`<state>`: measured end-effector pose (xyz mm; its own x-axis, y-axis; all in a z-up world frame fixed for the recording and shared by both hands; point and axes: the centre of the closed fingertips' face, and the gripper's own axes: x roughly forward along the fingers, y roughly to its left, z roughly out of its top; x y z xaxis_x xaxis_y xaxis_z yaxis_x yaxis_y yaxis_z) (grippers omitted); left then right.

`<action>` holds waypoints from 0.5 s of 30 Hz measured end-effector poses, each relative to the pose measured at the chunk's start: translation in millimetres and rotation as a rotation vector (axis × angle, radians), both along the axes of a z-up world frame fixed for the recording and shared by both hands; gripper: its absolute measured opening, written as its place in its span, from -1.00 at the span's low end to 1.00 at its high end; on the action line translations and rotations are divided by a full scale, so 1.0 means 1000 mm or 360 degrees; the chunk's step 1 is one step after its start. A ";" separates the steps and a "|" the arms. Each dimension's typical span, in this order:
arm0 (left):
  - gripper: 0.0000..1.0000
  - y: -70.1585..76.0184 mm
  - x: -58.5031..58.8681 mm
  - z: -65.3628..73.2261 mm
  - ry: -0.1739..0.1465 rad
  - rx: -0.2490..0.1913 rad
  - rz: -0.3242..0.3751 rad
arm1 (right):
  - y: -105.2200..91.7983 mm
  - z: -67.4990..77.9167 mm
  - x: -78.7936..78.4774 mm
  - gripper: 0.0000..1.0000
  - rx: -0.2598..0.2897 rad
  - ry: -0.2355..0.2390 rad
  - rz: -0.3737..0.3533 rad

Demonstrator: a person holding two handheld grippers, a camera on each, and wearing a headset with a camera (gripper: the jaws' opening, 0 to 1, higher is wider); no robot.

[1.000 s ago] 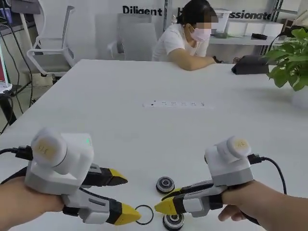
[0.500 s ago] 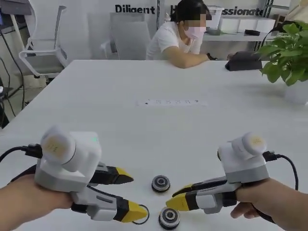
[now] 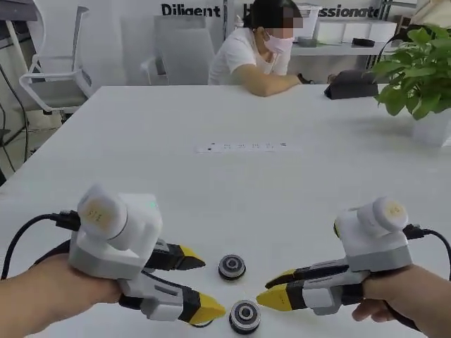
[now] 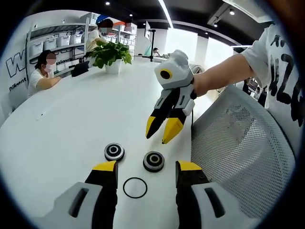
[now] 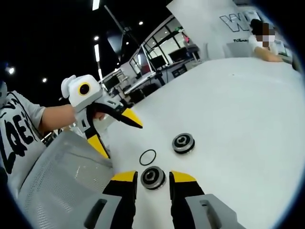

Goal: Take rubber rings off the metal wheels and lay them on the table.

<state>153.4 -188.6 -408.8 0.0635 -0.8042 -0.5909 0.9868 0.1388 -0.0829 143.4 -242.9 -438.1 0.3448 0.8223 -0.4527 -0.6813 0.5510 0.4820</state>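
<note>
- Step in hand (a judgement): one thin black rubber ring already lies flat and loose on the smooth white table. The work appears to be at the approach to the next wheel.
- The near round metal wheel has a dark outer band and a bright hub. It lies flat just beside the ring, at the ring's 3 o'clock.
- The far round metal wheel is of the same build and lies at 12 o'clock of the near one, apart from it.
- Which wheel has lost its ring cannot be told.
- The left gripper has its yellow-tipped jaws spread wide and holds nothing. In the head view its lower tip hangs over the ring.
- The right gripper has its jaws parted a little and is empty, with the tips at 3 o'clock of the near wheel. In the right gripper view that wheel lines up with the gap between the jaws.
- Next move (a judgement): one gripper must pin the hard, smooth wheel, which may slide on the slick table. The other must catch the edge of the elastic band and peel it outward.
</note>
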 end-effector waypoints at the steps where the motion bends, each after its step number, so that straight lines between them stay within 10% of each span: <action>1: -0.10 -0.001 0.000 -0.001 0.0002 -0.0001 0.0000 | -0.001 -0.001 -0.001 -0.50 -0.0003 -0.0002 0.0001; 15: -0.14 -0.013 -0.012 -0.019 0.0032 0.0062 -0.0060 | 0.002 -0.013 -0.011 -0.50 -0.0046 -0.0007 0.0051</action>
